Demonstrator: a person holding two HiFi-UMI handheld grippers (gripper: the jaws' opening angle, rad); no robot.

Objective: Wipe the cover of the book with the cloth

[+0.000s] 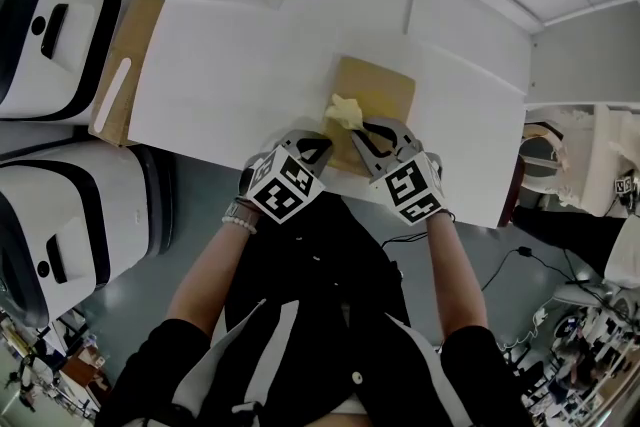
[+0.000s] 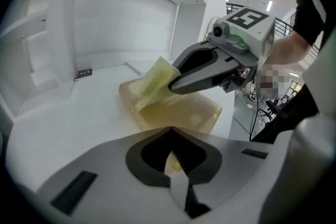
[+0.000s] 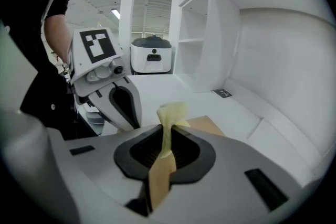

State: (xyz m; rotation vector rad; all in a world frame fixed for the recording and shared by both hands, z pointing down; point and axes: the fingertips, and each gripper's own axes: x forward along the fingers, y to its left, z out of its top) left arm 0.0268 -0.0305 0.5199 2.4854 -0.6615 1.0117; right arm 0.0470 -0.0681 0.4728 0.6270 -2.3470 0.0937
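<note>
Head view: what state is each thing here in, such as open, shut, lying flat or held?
Book: closed, lying flat on the table.
Cloth: bunched up, pinched by the right gripper over the book.
Right gripper: jaws shut on the cloth.
Left gripper: jaws together, tips at the book's near edge.

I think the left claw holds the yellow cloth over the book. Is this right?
Not quite. The right claw, not the left, holds the yellow cloth over the book. The right gripper view shows the cloth pinched between its jaws.
</note>
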